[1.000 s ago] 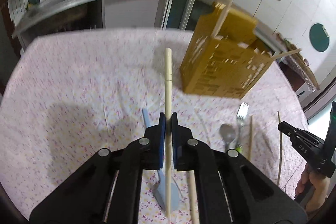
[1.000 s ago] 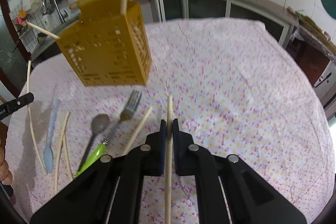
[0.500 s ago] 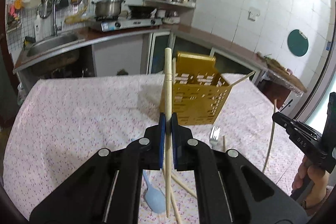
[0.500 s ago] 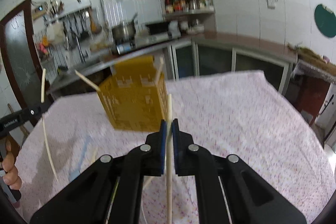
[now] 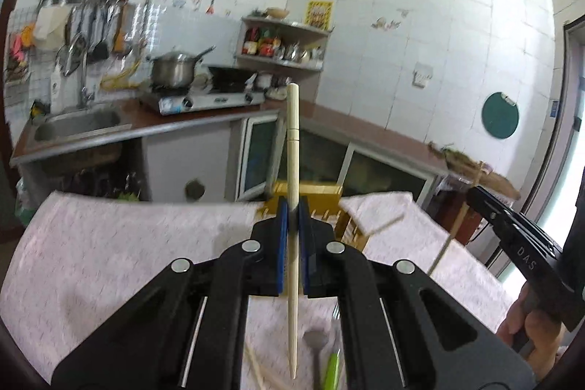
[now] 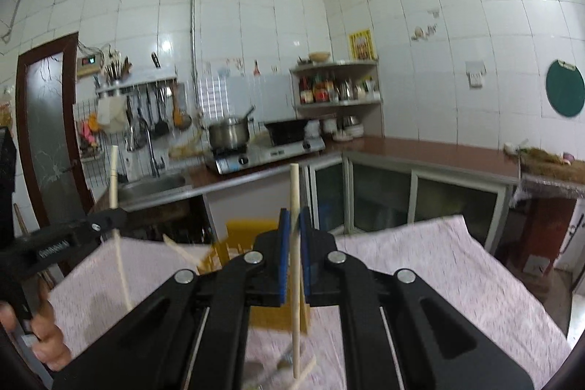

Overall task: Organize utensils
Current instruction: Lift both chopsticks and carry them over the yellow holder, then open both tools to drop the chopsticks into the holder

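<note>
My left gripper (image 5: 292, 211) is shut on a pale wooden chopstick (image 5: 293, 134) that stands upright between the blue pads, high above the table. My right gripper (image 6: 294, 218) is shut on a second upright chopstick (image 6: 294, 185). The yellow perforated utensil holder (image 6: 241, 236) stands on the table straight beyond both grippers, mostly hidden behind the fingers, with chopsticks sticking out of it. In the left wrist view the holder (image 5: 349, 225) shows just past the pads. Each view catches the other gripper at its side: the right gripper (image 5: 475, 198) and the left gripper (image 6: 113, 218).
The table (image 6: 438, 262) wears a pink flowered cloth. A spoon (image 5: 316, 340), a green-handled utensil (image 5: 332, 368) and loose chopsticks (image 5: 256, 366) lie on it below my left gripper. Behind the table run a counter with a sink (image 5: 76, 127), a stove and pot (image 5: 172, 72), and cabinets.
Both grippers have risen and tipped up from looking down at the table to nearly level, each still holding its chopstick. The holder has slid down in both views to behind the fingers.
</note>
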### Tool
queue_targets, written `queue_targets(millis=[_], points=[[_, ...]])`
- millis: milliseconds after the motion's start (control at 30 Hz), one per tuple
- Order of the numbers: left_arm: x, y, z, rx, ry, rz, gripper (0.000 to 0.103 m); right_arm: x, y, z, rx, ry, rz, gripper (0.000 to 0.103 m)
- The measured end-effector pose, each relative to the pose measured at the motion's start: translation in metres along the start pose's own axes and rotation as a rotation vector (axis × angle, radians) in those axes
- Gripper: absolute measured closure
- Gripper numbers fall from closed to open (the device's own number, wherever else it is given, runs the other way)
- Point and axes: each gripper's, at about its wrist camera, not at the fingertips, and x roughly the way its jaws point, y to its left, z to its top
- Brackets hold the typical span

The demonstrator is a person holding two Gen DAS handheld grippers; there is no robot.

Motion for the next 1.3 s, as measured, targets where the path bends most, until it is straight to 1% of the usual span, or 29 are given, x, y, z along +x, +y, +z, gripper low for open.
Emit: queue_targets(millis=[267,367,467,533,600,733,867,933,967,1067,1133,1167,1200,1233,1267,1300], points=[[0.036,-0.027,0.061,0.045,-0.146,-0.027,0.099,0.024,0.016,0.057,-0.022,-0.103,0.008,0.097],[0.055,-0.03,0.074,0.05,-0.167,-0.037,0.099,0.04,0.017,0.072,-0.02,-0.13,0.003,0.097],[0.081,-0.03,0.076,0.058,-0.178,-0.026,0.099,0.056,0.016,0.076,-0.014,-0.152,-0.003,0.097],[0.097,-0.026,0.069,0.057,-0.184,-0.029,0.099,0.069,0.015,0.069,-0.015,-0.156,-0.006,0.097],[0.117,-0.018,0.056,0.047,-0.164,-0.031,0.099,0.081,0.015,0.06,-0.01,-0.151,-0.007,0.097],[0.15,-0.007,0.031,0.027,-0.122,-0.017,0.099,0.108,0.012,0.028,0.001,-0.1,-0.003,0.097],[0.168,0.003,0.01,0.029,-0.091,0.003,0.099,0.127,0.009,0.0,-0.008,-0.045,-0.008,0.097],[0.174,0.01,0.003,0.013,-0.065,0.004,0.099,0.133,0.007,-0.013,-0.009,-0.022,-0.009,0.097],[0.177,0.013,0.0,0.003,-0.051,0.001,0.099,0.135,0.006,-0.017,-0.006,-0.009,-0.005,0.097],[0.174,0.018,-0.004,-0.003,-0.043,0.008,0.098,0.139,0.006,-0.024,-0.007,0.019,0.007,0.096],[0.167,0.02,0.0,-0.019,-0.04,-0.007,0.085,0.134,0.006,-0.021,-0.021,0.024,-0.003,0.096],[0.16,0.018,0.004,-0.02,-0.053,0.002,0.065,0.132,0.006,-0.019,-0.02,0.027,0.0,0.09],[0.154,0.017,0.006,-0.02,-0.067,0.011,0.046,0.127,0.004,-0.015,-0.015,0.028,0.0,0.064],[0.144,0.015,0.011,-0.021,-0.086,0.021,0.036,0.12,0.002,-0.009,-0.005,0.017,-0.006,0.047],[0.132,0.013,0.016,-0.024,-0.107,0.024,0.026,0.113,0.001,-0.004,0.005,-0.006,-0.009,0.037],[0.123,0.012,0.021,-0.023,-0.121,0.029,0.023,0.103,0.0,0.002,0.006,-0.03,-0.016,0.037]])
